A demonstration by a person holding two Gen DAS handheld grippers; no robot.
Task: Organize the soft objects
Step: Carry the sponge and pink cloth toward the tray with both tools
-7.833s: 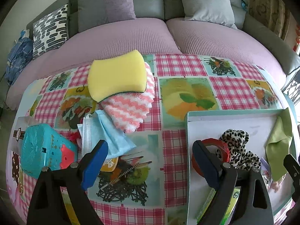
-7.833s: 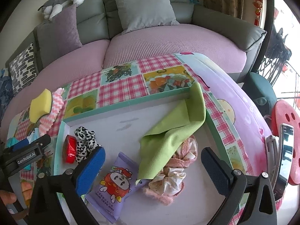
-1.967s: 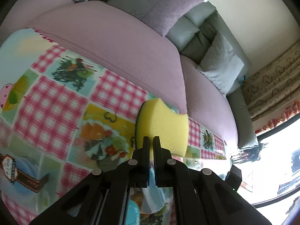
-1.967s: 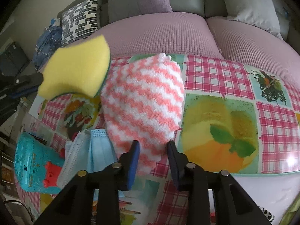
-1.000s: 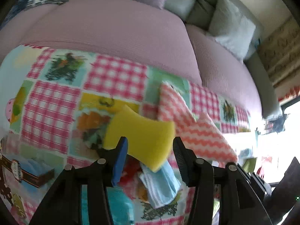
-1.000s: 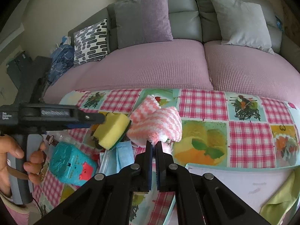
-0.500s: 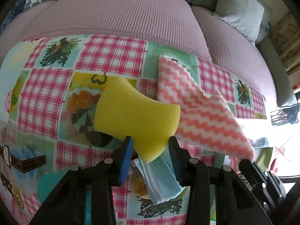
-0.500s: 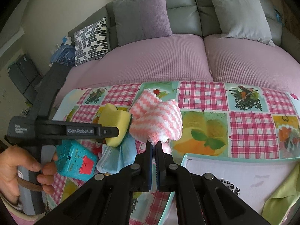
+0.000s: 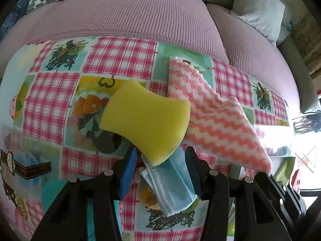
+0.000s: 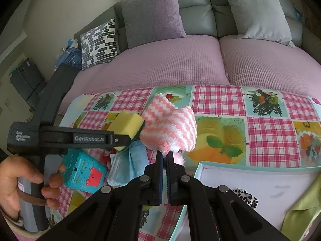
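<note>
Over tablecloth (image 10: 220, 98), right tool (image 10: 165, 158) pinches striped cloth (image 10: 170, 128).

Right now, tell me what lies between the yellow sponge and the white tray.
The pink-and-white striped fluffy cloth, pinched by the right gripper, hangs between yellow sponge and white tray, per right wrist view.

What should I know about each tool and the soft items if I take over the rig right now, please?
Left tool: open, fingers either side of the yellow sponge, which rests partly on the blue face mask.
Right tool: shut on the pink-and-white striped cloth, lifted above the table.
Done: leopard scrunchie and green cloth sit in the white tray.
Left: cloth, sponge and mask are still outside the tray.
</note>
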